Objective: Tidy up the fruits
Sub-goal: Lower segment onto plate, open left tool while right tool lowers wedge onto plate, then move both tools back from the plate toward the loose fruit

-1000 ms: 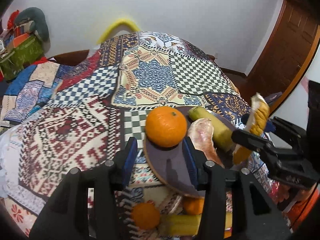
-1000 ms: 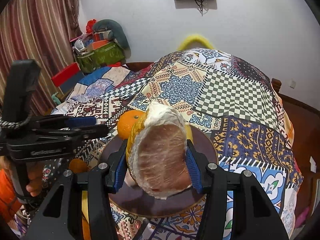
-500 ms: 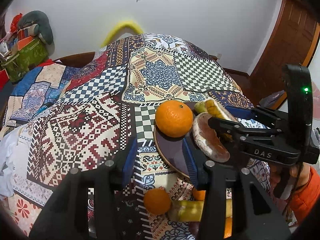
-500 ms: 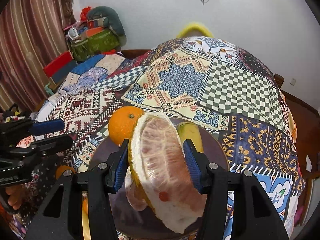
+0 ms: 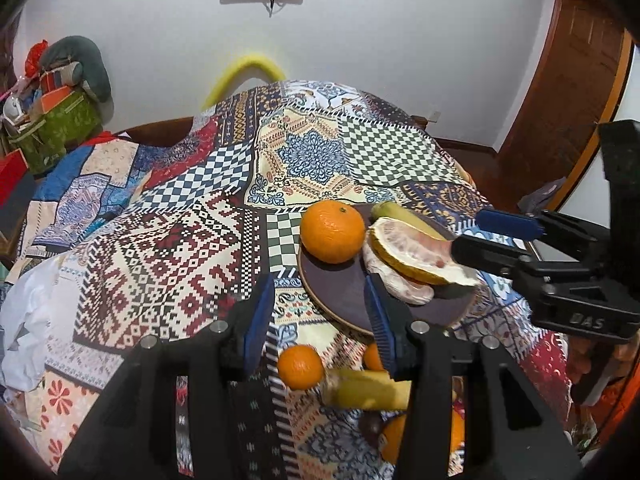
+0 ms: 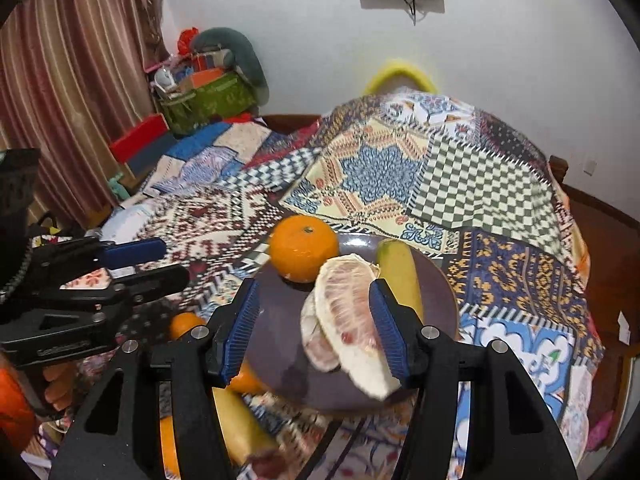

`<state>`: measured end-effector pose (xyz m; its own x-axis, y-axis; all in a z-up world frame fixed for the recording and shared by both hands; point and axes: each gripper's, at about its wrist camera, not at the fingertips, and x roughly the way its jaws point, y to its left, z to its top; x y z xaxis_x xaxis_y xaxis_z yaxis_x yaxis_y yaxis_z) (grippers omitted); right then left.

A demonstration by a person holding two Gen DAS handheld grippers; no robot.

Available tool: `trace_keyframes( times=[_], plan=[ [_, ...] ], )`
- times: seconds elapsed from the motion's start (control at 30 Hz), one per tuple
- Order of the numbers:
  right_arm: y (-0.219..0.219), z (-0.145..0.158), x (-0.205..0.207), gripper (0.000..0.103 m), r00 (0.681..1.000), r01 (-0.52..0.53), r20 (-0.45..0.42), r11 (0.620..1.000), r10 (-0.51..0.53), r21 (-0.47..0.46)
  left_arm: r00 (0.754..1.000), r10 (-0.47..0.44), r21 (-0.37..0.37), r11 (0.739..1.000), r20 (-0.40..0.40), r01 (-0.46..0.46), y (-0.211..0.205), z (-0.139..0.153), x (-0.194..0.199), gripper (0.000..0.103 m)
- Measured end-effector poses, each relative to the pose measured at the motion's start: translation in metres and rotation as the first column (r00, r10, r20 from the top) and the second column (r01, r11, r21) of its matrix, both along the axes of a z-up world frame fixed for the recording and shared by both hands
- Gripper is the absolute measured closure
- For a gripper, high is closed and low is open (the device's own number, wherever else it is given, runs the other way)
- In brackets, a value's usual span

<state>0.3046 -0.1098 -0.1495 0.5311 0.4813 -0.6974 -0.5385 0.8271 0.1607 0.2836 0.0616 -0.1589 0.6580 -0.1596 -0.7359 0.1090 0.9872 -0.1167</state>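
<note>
A dark round plate (image 5: 340, 292) (image 6: 280, 344) on the patchwork cloth holds an orange (image 5: 332, 232) (image 6: 303, 248), a banana (image 5: 396, 214) (image 6: 400, 276) and two pomelo pieces, one (image 6: 318, 340) lying under the other (image 5: 412, 252) (image 6: 352, 312). My right gripper (image 6: 312, 328) (image 5: 480, 236) is open, its jaws astride the upper pomelo piece, which rests on the plate. My left gripper (image 5: 320, 320) (image 6: 160, 260) is open and empty, just left of the plate above its near rim.
Loose fruit lies on the cloth in front of the plate: a small orange (image 5: 300, 366) (image 6: 186, 324), a banana (image 5: 368, 392) (image 6: 240, 420) and more oranges (image 5: 396, 436). The cloth (image 5: 180, 240) covers a domed surface. A cluttered green bag (image 5: 56, 124) stands far left.
My right gripper lowered the pomelo piece onto the plate beside the other piece and opened, letting it go. My left gripper drew back slightly and stayed open.
</note>
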Motion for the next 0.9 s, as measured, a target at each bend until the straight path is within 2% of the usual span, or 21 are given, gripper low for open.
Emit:
trace_keyframes(
  times=[0.23,0.37,0.63,0.77,0.9],
  plan=[
    [-0.016,0.029,-0.052,0.050,0.998,0.002,0.058,1.000,-0.003,0.013,1.000,0.005,0.023,1.000,0.010,-0.006,-0.007,0.016,-0.038,0.057],
    [-0.024,0.034,-0.074,0.049,0.997,0.014,0.077,1.000,-0.014,0.002,1.000,0.017,0.025,1.000,0.002,-0.018,-0.012,0.017,-0.058,0.057],
    [-0.040,0.020,-0.113,0.048,0.996,0.034,0.079,0.999,-0.031,-0.042,0.997,0.007,0.020,1.000,-0.077,-0.006,-0.030,-0.007,-0.085,0.056],
    [-0.048,0.008,-0.129,0.048,0.997,0.040,0.074,0.998,-0.036,-0.057,0.994,-0.010,-0.013,1.000,-0.113,0.009,-0.043,-0.022,-0.091,0.050],
    [-0.049,-0.005,-0.141,0.048,0.996,0.047,0.079,0.994,-0.039,-0.097,0.988,-0.042,-0.005,0.999,-0.149,0.041,-0.064,-0.038,-0.090,0.050]
  ],
)
